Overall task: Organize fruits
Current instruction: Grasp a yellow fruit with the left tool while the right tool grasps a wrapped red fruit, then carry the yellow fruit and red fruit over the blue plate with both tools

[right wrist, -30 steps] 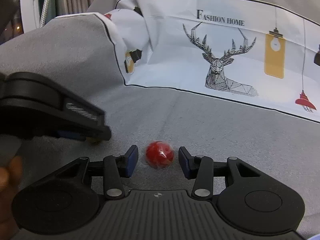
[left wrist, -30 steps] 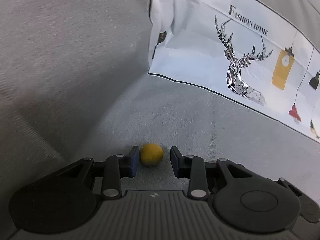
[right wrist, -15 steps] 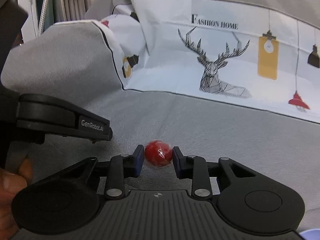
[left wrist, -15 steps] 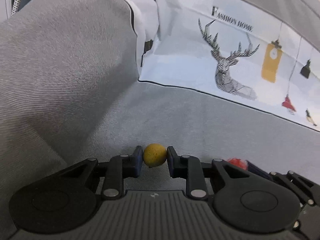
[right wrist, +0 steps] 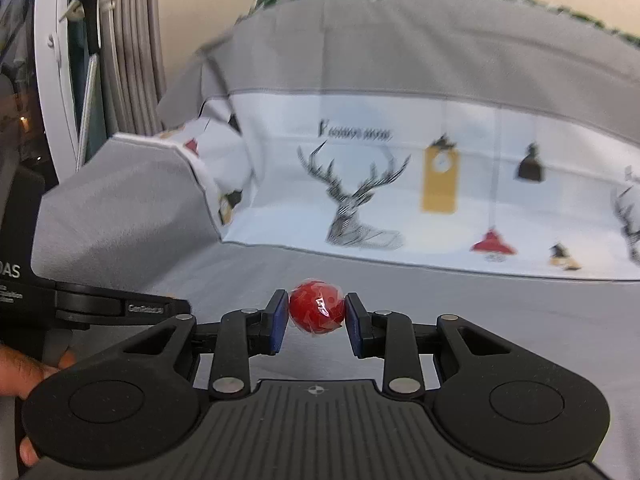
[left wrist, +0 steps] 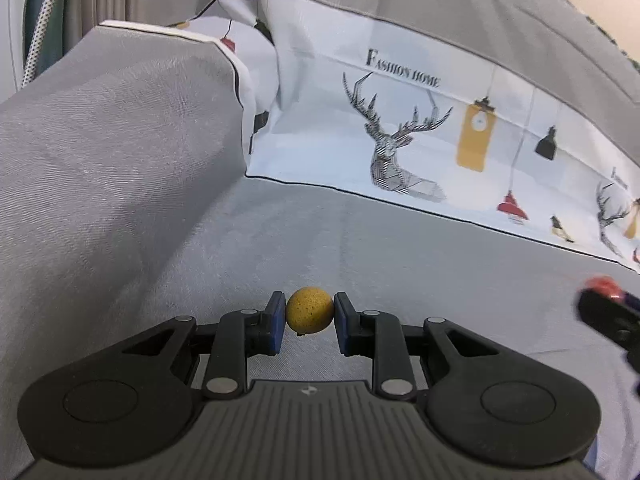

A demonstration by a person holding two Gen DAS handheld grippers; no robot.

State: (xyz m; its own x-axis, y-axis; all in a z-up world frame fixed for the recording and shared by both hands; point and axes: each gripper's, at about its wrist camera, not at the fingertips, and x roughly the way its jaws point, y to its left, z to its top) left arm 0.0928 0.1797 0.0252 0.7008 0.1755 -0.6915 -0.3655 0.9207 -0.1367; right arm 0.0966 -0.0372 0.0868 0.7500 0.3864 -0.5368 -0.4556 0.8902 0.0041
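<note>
Yellow fruit (left wrist: pixel 309 315) between left jaws | red fruit (right wrist: pixel 317 311) between right jaws

A home, likely a living room: sofa (left wrist: pixel 360 248) draped in a grey cover (left wrist: pixel 100 152) with a white deer-print band reading "Fashion Home" (left wrist: pixel 402 70), pleated grey curtains (right wrist: pixel 132 48) beside a white window frame (right wrist: pixel 52 80).
</note>
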